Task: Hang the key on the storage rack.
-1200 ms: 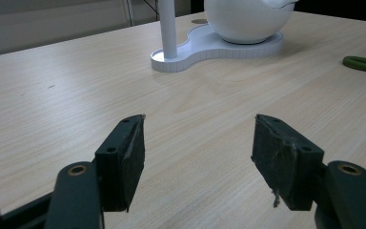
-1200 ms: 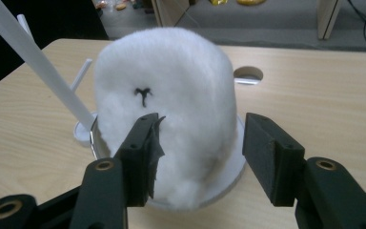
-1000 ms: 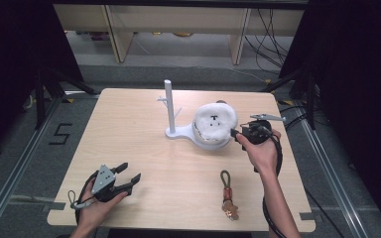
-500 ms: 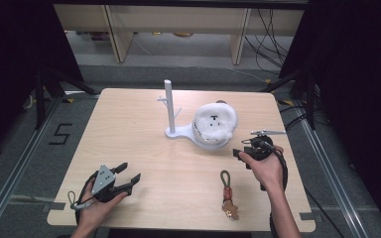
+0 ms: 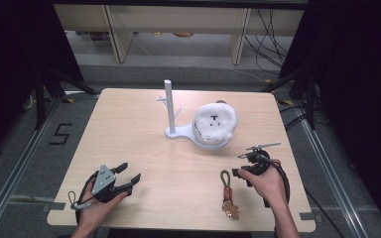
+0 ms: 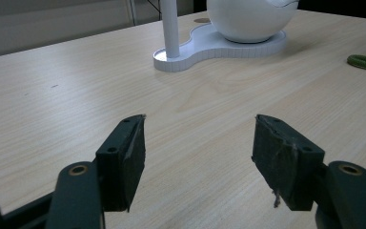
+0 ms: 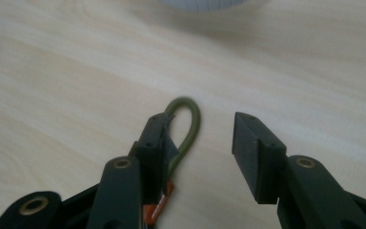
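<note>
The left claw [image 5: 131,179] sits low on the tabletop [image 5: 129,129], jaws wide apart and empty. The right claw [image 7: 200,148] is apart too, just above a green loop [image 7: 188,124] with a little charm [image 5: 230,210] on it. A fluffy white ball [image 5: 215,121] rests on a white stand [image 5: 171,111] farther back.

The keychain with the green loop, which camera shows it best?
The high view: the whole keychain lies flat beside the right claw. The right gripper view shows its green loop close up, partly hidden; the left gripper view catches just the loop's end.
</note>
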Demonstrator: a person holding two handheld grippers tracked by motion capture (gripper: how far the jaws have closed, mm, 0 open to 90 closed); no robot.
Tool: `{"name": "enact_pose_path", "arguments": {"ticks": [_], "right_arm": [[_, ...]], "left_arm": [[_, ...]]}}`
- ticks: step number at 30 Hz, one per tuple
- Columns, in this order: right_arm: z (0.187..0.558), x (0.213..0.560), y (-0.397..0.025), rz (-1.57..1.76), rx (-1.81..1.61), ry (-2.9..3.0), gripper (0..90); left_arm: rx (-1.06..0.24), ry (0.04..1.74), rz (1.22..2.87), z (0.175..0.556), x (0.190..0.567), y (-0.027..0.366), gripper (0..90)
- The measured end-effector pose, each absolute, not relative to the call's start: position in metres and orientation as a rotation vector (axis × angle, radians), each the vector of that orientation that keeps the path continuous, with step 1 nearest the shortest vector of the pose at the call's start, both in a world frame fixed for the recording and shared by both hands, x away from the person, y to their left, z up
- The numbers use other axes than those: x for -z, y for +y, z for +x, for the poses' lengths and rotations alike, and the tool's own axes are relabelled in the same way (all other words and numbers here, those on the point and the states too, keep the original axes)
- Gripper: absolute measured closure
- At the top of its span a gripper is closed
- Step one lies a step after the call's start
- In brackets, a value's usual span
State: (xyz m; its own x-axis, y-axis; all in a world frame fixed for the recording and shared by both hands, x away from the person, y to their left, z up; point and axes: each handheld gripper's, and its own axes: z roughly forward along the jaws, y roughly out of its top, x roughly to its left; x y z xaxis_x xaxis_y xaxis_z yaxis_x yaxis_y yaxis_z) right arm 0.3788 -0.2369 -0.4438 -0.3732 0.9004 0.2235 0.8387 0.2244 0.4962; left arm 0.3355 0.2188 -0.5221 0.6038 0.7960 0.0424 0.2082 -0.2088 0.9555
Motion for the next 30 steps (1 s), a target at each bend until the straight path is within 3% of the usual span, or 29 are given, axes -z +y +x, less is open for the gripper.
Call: {"name": "enact_pose_path", "arguments": {"ticks": [7, 21, 30], "right_arm": [[0.37, 0.448, -0.226, 1.905, -0.699, 2.42, 61.0], [0.371, 0.463, -0.207, 1.913, -0.503, 2.541, 66.6], [0.375, 0.466, -0.199, 1.904, -0.437, 2.537, 64.3]], "left_arm": [[-0.675, 0.82, 1.738, 0.336, 0.522, 0.218, 35.3], [-0.671, 0.797, 1.731, 0.334, 0.523, 0.218, 35.4], [-0.678, 0.811, 1.745, 0.333, 0.522, 0.218, 35.3]]}}
